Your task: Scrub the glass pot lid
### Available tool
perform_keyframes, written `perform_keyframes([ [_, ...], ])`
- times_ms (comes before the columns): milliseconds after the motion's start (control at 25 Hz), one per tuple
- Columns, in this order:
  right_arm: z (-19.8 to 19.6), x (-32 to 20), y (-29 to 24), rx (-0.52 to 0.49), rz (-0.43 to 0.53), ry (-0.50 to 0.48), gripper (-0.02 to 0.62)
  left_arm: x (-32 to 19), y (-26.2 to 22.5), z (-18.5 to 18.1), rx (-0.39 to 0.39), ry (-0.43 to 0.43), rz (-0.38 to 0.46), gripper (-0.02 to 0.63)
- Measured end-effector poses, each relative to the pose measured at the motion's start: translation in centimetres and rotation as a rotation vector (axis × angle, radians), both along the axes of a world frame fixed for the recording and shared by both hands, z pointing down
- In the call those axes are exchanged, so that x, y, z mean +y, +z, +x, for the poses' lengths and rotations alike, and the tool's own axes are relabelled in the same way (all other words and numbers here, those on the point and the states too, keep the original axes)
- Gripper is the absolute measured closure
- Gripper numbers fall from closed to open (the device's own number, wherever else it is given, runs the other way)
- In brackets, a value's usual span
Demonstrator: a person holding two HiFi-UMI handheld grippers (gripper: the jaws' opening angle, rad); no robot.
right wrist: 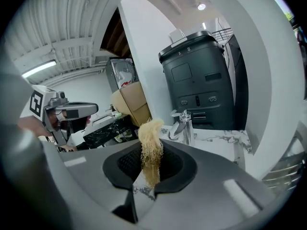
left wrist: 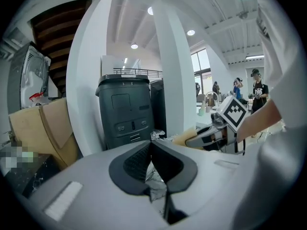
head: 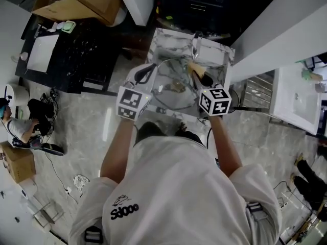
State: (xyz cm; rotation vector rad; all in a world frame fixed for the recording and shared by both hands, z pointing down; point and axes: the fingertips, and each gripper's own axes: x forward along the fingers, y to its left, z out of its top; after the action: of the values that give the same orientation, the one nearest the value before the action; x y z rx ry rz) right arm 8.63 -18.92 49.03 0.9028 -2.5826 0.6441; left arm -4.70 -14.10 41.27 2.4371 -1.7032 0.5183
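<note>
The glass pot lid (head: 171,90) is held tilted over the marble sink (head: 217,52). My left gripper (head: 151,70) is at the lid's left rim, its jaws shut on the thin edge. In the left gripper view (left wrist: 151,152) the lid shows only as a thin edge-on sliver (left wrist: 166,202) between the pads. My right gripper (head: 198,74) is at the lid's right side, shut on a tan fibrous scrubber (head: 193,68). The scrubber (right wrist: 150,145) sticks up from between the right gripper's (right wrist: 149,163) closed jaws. The scrubber (left wrist: 184,139) also shows in the left gripper view.
A chrome faucet (right wrist: 185,124) stands at the back of the sink, with a tall dark grey appliance (right wrist: 204,80) behind it. A black counter (head: 76,50) and cardboard boxes (head: 82,1) lie to the left. A white basin (head: 296,100) is at the right. A person (head: 18,124) sits at far left.
</note>
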Motion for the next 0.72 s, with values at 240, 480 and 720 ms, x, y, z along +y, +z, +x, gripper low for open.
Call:
perform_keyframes([
  [240, -0.2, -0.7, 3.4, 0.056, -0.067, 0.026, 0.546, -1.2, 2.3, -1.1, 0.015, 0.010, -0.039, 0.597],
  [480, -1.5, -1.9, 6.2, 0.108, -0.126, 0.043, 0.546, -2.7, 4.5, -2.2, 0.038, 0.042, -0.088, 0.595],
  [720, -2.9, -3.4, 10.0, 0.154, -0.190, 0.090, 0.546, -3.9, 7.1, -3.3, 0.053, 0.057, -0.132, 0.597],
])
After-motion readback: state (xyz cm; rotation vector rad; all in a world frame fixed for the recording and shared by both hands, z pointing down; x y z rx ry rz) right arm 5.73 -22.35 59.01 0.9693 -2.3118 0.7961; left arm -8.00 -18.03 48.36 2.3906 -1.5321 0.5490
